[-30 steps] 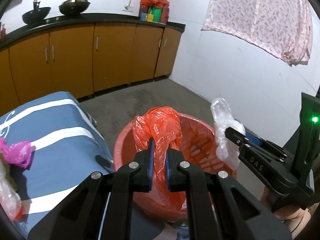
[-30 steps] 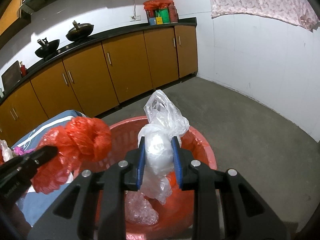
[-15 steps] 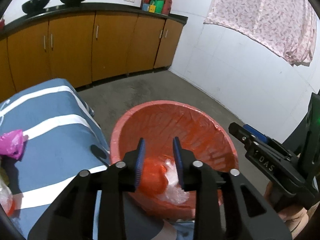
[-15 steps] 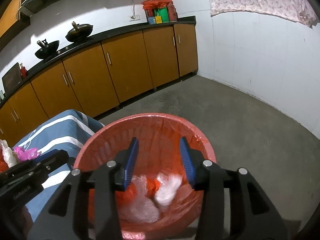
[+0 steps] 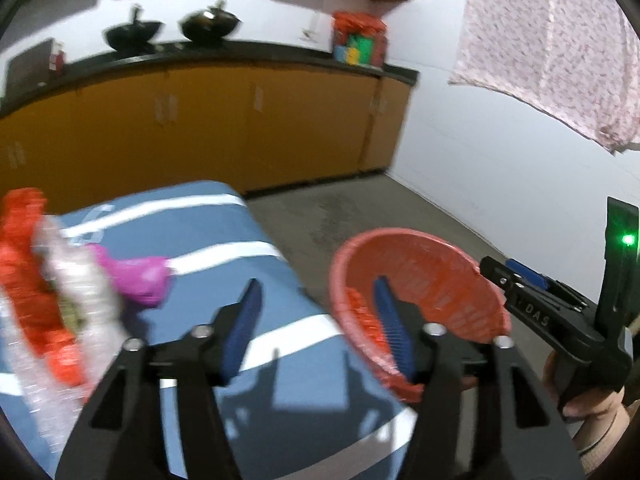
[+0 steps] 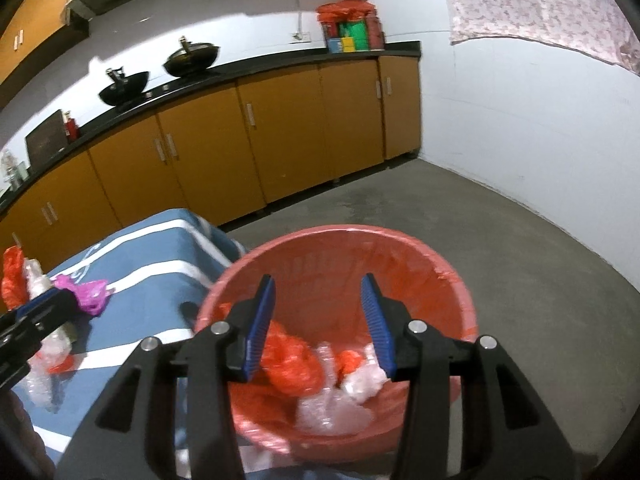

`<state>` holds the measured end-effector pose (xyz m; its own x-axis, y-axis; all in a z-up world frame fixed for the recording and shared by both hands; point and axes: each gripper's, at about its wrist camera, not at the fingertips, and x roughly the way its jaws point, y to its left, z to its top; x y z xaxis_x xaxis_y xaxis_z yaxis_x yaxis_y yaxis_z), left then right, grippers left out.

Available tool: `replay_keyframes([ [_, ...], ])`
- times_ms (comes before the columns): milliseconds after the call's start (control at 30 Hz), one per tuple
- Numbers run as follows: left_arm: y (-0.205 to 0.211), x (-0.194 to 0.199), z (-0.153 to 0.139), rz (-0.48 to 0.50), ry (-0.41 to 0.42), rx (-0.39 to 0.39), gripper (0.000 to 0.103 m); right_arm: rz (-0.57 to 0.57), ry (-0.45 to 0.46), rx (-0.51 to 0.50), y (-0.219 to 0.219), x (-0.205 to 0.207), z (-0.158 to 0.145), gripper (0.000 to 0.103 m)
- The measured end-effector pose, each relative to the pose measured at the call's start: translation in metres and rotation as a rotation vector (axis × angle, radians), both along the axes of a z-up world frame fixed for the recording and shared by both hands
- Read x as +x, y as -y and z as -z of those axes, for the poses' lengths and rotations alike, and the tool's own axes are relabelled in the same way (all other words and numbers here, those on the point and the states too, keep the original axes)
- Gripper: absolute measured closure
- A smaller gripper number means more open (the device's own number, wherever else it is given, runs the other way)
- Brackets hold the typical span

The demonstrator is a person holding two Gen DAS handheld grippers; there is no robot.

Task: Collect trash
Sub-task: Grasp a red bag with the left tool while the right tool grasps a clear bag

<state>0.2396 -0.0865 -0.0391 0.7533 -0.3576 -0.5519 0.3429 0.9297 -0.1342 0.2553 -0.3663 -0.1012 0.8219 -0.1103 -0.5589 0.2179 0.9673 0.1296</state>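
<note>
A red basket (image 6: 448, 276) lined with a red bag stands on the floor beside a blue striped table (image 5: 224, 240). It holds a red bag (image 6: 292, 364) and clear plastic bags (image 6: 336, 404). My right gripper (image 6: 318, 312) is open and empty above the basket. My left gripper (image 5: 316, 316) is open and empty over the table's right edge; the basket (image 5: 440, 280) is to its right. On the table lie a pink bag (image 5: 140, 276), red bags (image 5: 24, 248) and clear plastic (image 5: 80, 292), also in the right wrist view (image 6: 90, 294).
Orange cabinets (image 6: 280, 140) under a black counter line the back wall, with two black pans (image 6: 192, 56) and a red-wrapped box (image 6: 348, 28). White walls and a floral curtain (image 5: 560, 40) are to the right. Grey concrete floor (image 6: 500, 240) surrounds the basket.
Both grippers let go of their bags into the basket and opened wide. The left gripper has swung left from the basket toward the table, with motion blur.
</note>
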Motion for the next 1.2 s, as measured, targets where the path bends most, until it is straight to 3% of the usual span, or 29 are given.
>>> replay_keyframes([
  [167,-0.042,-0.022,-0.007,-0.104,0.062,0.025,0.034,-0.082,0.013,-0.002,-0.039,0.001,-0.008,0.058],
  [300,-0.086,-0.036,-0.008,-0.242,0.101,0.056,0.029,-0.164,0.015,0.003,-0.077,0.005,-0.013,0.058],
  [400,-0.12,-0.043,-0.005,-0.347,0.109,0.077,0.022,-0.233,0.011,0.013,-0.109,0.01,-0.013,0.058],
  [667,-0.212,-0.045,0.011,-0.599,0.081,0.121,0.018,-0.462,-0.025,0.021,-0.203,0.028,-0.007,0.058],
  [833,-0.245,-0.045,0.016,-0.673,0.07,0.114,0.015,-0.55,-0.048,-0.007,-0.249,0.038,-0.002,0.058],
  [1067,-0.276,-0.049,0.022,-0.725,0.056,0.12,0.014,-0.605,-0.073,0.052,-0.275,0.051,0.007,0.058],
  [1200,-0.287,-0.052,0.025,-0.737,0.049,0.108,0.014,-0.611,-0.082,0.037,-0.289,0.062,0.01,0.058],
])
